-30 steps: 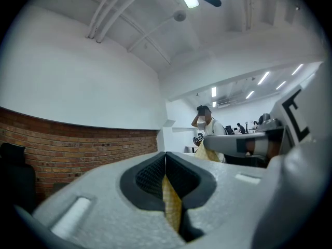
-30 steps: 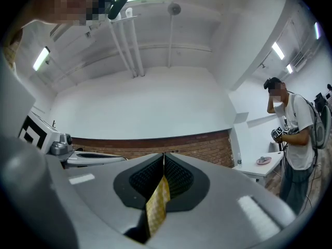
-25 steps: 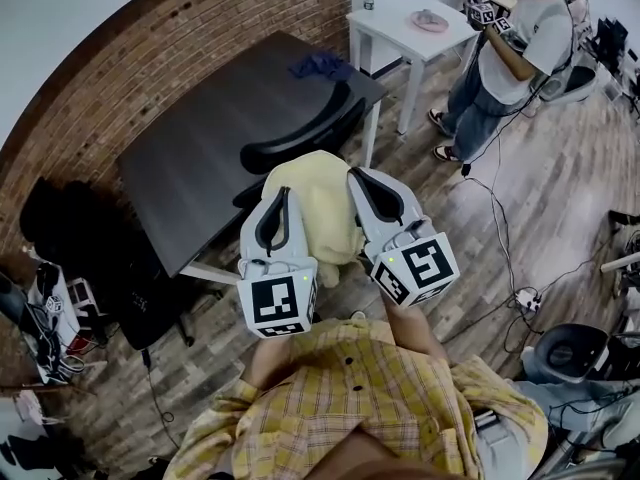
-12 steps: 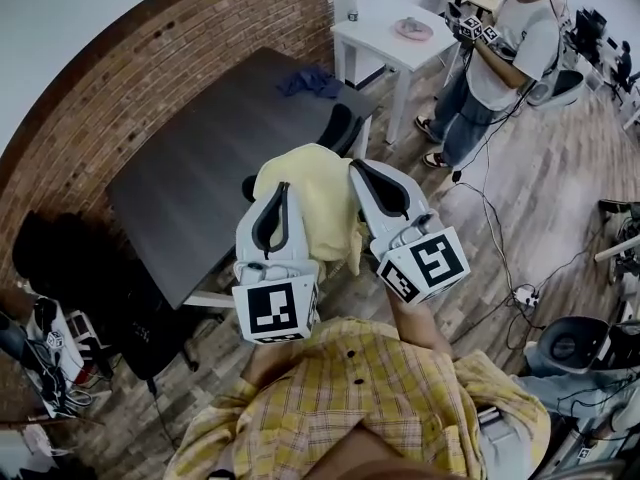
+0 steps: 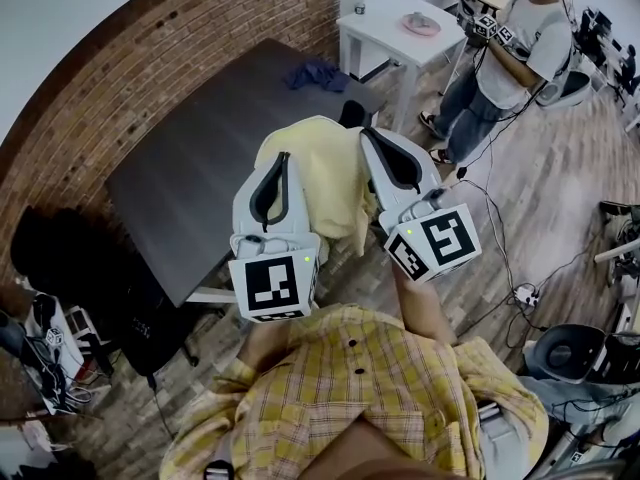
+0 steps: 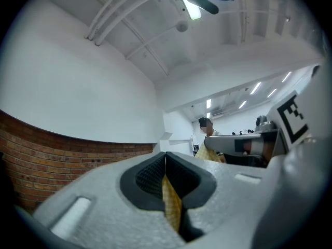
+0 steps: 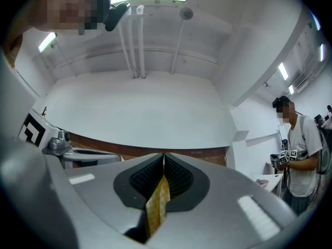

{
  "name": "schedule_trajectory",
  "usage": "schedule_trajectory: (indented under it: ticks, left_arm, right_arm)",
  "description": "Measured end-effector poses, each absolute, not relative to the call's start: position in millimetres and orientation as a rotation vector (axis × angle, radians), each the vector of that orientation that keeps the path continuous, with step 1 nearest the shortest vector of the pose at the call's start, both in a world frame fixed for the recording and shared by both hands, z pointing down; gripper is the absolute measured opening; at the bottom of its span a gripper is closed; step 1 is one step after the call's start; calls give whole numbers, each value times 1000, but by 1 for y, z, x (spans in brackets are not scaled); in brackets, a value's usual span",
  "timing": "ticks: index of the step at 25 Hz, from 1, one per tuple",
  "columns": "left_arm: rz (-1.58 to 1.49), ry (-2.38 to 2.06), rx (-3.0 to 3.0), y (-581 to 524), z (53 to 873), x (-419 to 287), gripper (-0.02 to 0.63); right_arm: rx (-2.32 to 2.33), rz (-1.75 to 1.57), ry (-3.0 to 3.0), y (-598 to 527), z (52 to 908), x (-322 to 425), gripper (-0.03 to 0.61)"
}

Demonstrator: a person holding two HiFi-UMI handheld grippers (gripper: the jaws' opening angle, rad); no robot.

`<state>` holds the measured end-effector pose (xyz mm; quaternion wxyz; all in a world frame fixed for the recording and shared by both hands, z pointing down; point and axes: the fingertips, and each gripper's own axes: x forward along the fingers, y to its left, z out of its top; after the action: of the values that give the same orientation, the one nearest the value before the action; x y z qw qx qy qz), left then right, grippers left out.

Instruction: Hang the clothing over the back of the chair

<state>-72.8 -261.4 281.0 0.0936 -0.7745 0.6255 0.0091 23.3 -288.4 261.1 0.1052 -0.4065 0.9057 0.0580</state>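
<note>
A pale yellow garment [image 5: 322, 180] hangs between my two grippers, held up in front of me in the head view. My left gripper [image 5: 273, 163] is shut on its left part, and a strip of yellow cloth [image 6: 171, 204] shows pinched between the jaws. My right gripper [image 5: 378, 146] is shut on the right part, with yellow cloth [image 7: 157, 207] clamped between its pads. Of the black chair [image 5: 350, 115], only a small part of the back shows past the garment, beside the dark table [image 5: 190, 158]. Both gripper views point upward at the wall and ceiling.
A blue cloth [image 5: 316, 74] lies on the dark table's far end. A white side table [image 5: 395, 30] with a pink dish [image 5: 421, 23] stands beyond. Another person [image 5: 505, 58] holding grippers stands at the right. Cables [image 5: 500, 258] run over the wooden floor; dark bags [image 5: 60, 258] sit left.
Both grippers have lifted the yellow garment higher and farther forward, so it now covers most of the chair back. The view has shifted slightly.
</note>
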Motion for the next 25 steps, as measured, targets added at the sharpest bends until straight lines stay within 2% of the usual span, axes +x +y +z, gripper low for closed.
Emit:
schedule_trajectory:
  ticks: [25]
  left_arm:
    - [-26,1810,-2262,-328,241,-101,3]
  right_arm:
    - [-1189,287,2644,-354,212,-3,12]
